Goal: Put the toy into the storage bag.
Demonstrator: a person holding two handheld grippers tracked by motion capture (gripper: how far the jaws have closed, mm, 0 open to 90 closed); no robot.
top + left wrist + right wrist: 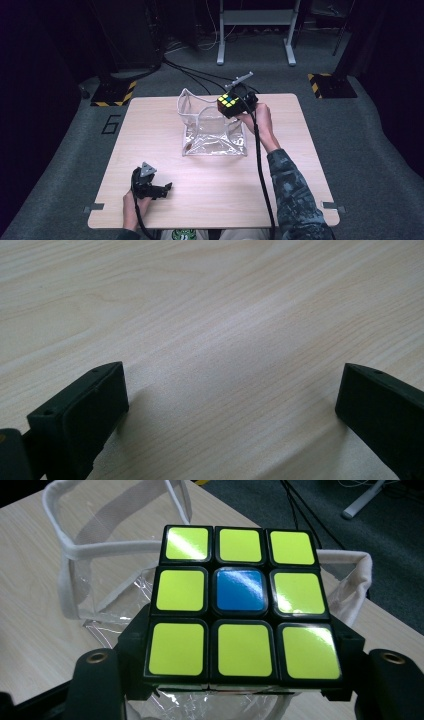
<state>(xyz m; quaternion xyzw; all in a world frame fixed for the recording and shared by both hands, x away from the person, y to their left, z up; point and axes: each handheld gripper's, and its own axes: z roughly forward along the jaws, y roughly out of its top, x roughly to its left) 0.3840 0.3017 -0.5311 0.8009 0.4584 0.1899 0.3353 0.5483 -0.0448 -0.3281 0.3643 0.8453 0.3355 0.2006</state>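
A puzzle cube [228, 103] with black edges, its face [240, 600] yellow around a blue centre tile, hangs above the right rim of a clear plastic bag [210, 129]. My right gripper [234, 106] is shut on the cube, one jaw on each side of it. The bag [100, 555] has white fabric trim, stands open-mouthed at the table's middle, and lies just beyond and below the cube. My left gripper [164, 189] rests low at the near left of the table, open, with bare wood [225, 365] between its jaws.
The light wooden table [150, 135] has free surface left, right and in front of the bag. Black cables [200, 77] cross the grey floor behind the table, where a metal stand [255, 30] is. Hazard-striped blocks [330, 85] lie at both far corners.
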